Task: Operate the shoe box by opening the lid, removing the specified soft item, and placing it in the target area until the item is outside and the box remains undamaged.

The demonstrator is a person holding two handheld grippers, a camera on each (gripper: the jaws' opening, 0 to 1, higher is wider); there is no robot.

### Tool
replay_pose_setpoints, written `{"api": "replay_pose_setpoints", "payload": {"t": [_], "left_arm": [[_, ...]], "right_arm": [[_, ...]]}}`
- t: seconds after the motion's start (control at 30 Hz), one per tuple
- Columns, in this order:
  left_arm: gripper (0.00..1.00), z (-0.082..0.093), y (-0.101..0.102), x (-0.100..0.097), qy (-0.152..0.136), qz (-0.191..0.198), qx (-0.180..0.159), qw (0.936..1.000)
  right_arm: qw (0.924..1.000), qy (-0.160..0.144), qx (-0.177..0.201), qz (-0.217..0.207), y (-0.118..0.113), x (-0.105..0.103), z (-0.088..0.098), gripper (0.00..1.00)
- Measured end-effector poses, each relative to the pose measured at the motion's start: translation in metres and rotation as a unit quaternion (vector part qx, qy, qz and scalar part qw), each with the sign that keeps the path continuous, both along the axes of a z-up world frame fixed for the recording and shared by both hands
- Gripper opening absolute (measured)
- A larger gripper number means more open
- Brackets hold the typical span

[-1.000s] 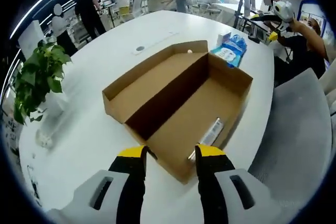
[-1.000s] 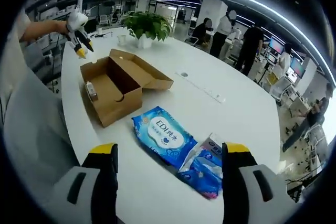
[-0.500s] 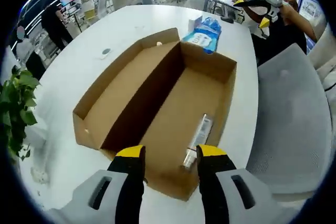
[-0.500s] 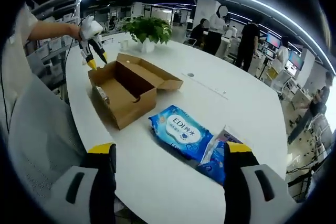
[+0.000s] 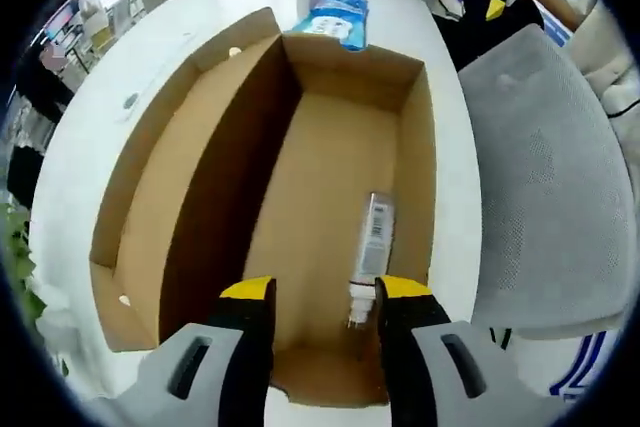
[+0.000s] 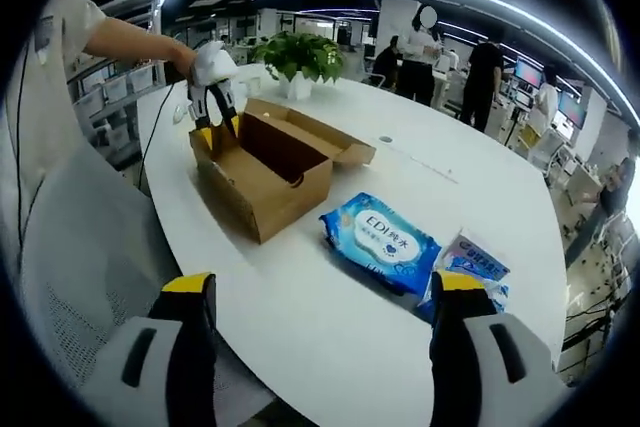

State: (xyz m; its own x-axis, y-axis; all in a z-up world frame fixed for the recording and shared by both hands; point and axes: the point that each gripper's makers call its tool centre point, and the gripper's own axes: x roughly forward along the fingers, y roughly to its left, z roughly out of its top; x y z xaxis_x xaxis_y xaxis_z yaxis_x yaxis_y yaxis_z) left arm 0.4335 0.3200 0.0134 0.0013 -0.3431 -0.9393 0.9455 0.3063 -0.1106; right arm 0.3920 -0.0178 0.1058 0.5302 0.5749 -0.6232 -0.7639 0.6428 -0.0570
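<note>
The left gripper (image 5: 312, 292), jaws spread, has been brought down into the open brown cardboard shoe box (image 5: 330, 197) on the white worktop (image 6: 330, 297), just above the small labelled tube (image 5: 372, 247), so a grasp seems imminent, while the right gripper (image 6: 325, 297) is held spread near the blue wipes packet (image 6: 383, 242).

Shoe box (image 5: 300, 197): plain brown cardboard, open, standing upright on the white table (image 6: 350, 327) near its edge. Lid folded fully back along one long side, lying flat beside the box body with its inner face up. Walls look straight, no visible tears or dents.

Inside, on the box floor, near one long wall and close to one end: a single small tube-like item (image 5: 371, 255) lying flat, pale, with a barcode label on its upper face; its material cannot be judged.

In the right gripper view the box (image 6: 270, 172) shows its short end wall, with the lid (image 6: 325, 137) spread toward the table's middle.
</note>
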Motion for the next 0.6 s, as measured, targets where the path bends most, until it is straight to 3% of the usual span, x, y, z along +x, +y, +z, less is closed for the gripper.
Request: {"api": "replay_pose_setpoints", "payload": {"t": [0.4, 0.6], "left_arm": [[0.42, -0.019, -0.002, -0.011, 0.031, -0.068, 0.013, 0.9971], [0.39, -0.027, -0.002, -0.011, 0.032, -0.085, 0.017, 0.9957]], "right_arm": [[1.0000, -0.003, 0.003, -0.004, 0.003, -0.002, 0.002, 0.85], [0.9999, -0.003, 0.006, -0.013, 0.005, -0.003, 0.001, 0.85]]}}
